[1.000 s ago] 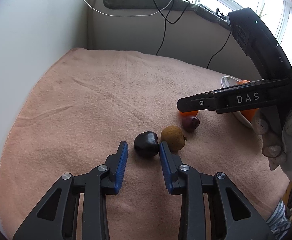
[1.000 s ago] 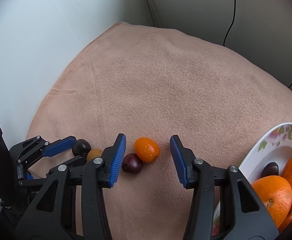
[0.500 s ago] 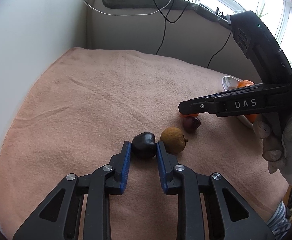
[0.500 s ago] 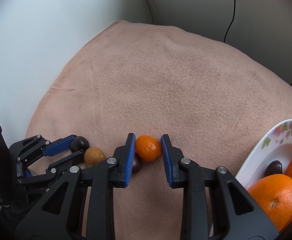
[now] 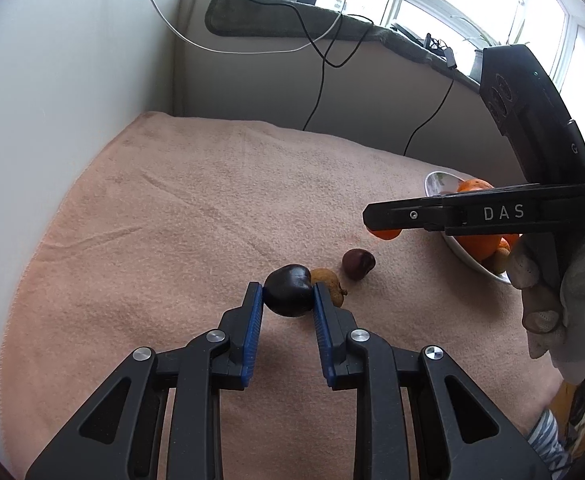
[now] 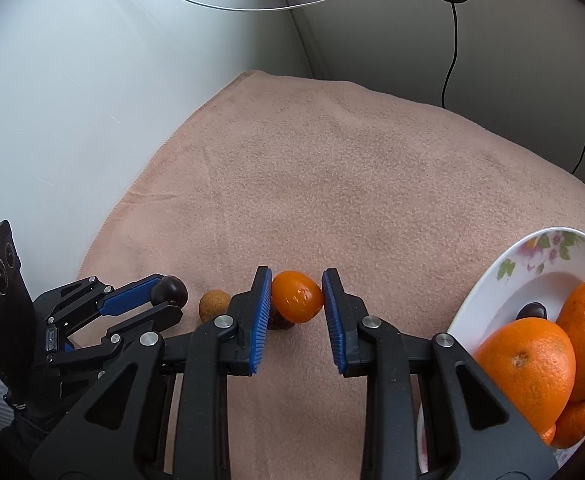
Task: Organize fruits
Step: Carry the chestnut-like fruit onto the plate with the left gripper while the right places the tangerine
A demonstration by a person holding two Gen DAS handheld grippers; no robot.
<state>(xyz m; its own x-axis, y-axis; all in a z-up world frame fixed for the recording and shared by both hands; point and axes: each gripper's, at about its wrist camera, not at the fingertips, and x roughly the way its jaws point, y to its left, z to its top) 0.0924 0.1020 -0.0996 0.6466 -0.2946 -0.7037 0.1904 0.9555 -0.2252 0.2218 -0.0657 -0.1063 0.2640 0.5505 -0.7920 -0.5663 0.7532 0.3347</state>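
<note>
the left gripper [image 5: 288, 295], low centre of its frame, pinches a dark plum [image 5: 287, 290] between blue pads. a tan fruit [image 5: 328, 285] touches its right side; a reddish fruit [image 5: 357, 263] lies just beyond. the right gripper [image 6: 297, 296] clamps a small orange [image 6: 297, 296], with the floral plate [image 6: 548, 248] of oranges at lower right on the peach cloth [image 6: 332, 168].

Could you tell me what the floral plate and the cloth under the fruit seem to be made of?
Floral plate: probably glazed ceramic, though possibly melamine; glossy white surface with printed flowers. Cloth: soft fleece or terry-like fabric in peach; matte, fuzzy nap with shallow creases.
</note>
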